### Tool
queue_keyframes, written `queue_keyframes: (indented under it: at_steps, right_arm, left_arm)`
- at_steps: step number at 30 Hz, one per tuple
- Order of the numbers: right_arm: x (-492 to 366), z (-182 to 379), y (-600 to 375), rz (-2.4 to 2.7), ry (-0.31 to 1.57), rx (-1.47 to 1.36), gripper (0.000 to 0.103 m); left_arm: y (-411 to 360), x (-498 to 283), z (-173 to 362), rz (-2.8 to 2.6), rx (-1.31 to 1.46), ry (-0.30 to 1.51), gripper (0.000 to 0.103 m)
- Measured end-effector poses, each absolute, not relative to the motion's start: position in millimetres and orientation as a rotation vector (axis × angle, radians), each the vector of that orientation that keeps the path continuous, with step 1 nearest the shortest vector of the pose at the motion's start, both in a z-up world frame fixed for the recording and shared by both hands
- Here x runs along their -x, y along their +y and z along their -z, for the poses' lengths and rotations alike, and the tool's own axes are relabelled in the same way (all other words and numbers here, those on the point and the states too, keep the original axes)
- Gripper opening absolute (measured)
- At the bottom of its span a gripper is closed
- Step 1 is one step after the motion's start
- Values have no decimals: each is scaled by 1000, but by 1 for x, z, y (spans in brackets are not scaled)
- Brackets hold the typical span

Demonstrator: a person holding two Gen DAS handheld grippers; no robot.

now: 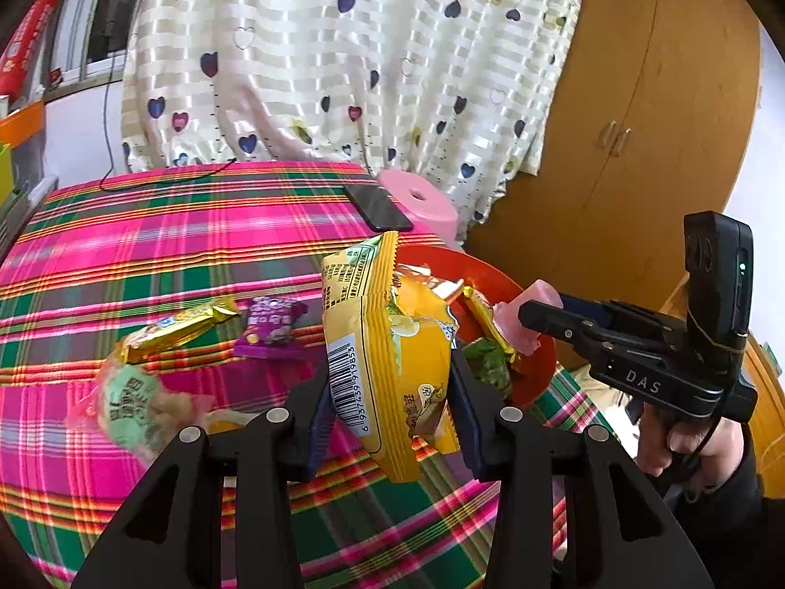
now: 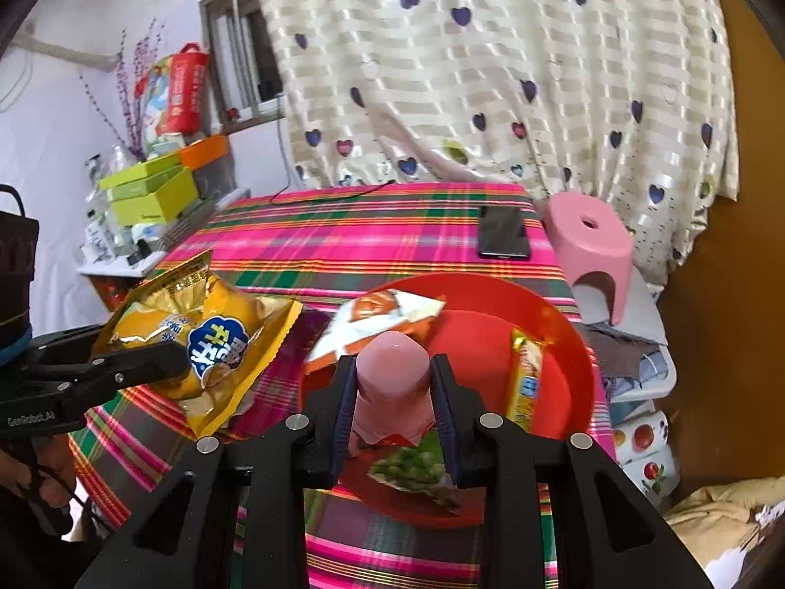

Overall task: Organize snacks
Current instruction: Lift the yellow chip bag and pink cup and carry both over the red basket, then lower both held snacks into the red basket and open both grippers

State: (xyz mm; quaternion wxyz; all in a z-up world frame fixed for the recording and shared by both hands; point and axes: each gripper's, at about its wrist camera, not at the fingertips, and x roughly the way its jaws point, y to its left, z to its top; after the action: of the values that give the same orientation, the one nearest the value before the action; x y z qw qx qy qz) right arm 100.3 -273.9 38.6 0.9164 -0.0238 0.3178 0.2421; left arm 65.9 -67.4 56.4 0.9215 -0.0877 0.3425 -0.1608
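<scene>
Left gripper [image 1: 387, 397] has its fingers clamped on a crinkly yellow foil snack bag [image 1: 387, 343], held up over the plaid-clothed bench [image 1: 147, 255]. Right gripper [image 2: 395, 402] pinches a soft pink wrapped snack [image 2: 392, 368] above the round red plastic plate [image 2: 564, 343]; black phone [image 2: 503, 233] lies farther back.

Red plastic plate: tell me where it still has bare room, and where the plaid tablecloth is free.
On the red plastic plate, the patch between the orange-white packet and the gold snack bar is bare; its near side is crowded with a green packet. The plaid tablecloth is free from the black phone leftward; loose snacks crowd its near left.
</scene>
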Motion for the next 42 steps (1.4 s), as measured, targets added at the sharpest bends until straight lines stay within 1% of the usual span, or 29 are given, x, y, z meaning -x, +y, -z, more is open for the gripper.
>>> queue_keyframes:
  at_steps: [15,32,36,42]
  right_arm:
    - [-113,-29,-292,-468,679,25,28]
    - [-139,-14,-306,-428,717,6,28]
    - [-147,-11,-307,-417,725,8,28]
    - [-153,-9,-313,-396,730,8,28]
  left_arm:
    - [-102,-104,-45,400,139,754,43]
    - [-125,-162,-30,402,75,767,43]
    - [-126,-164,-31,408,81,762,44]
    - [-137,-146,-35,482,63,757,44]
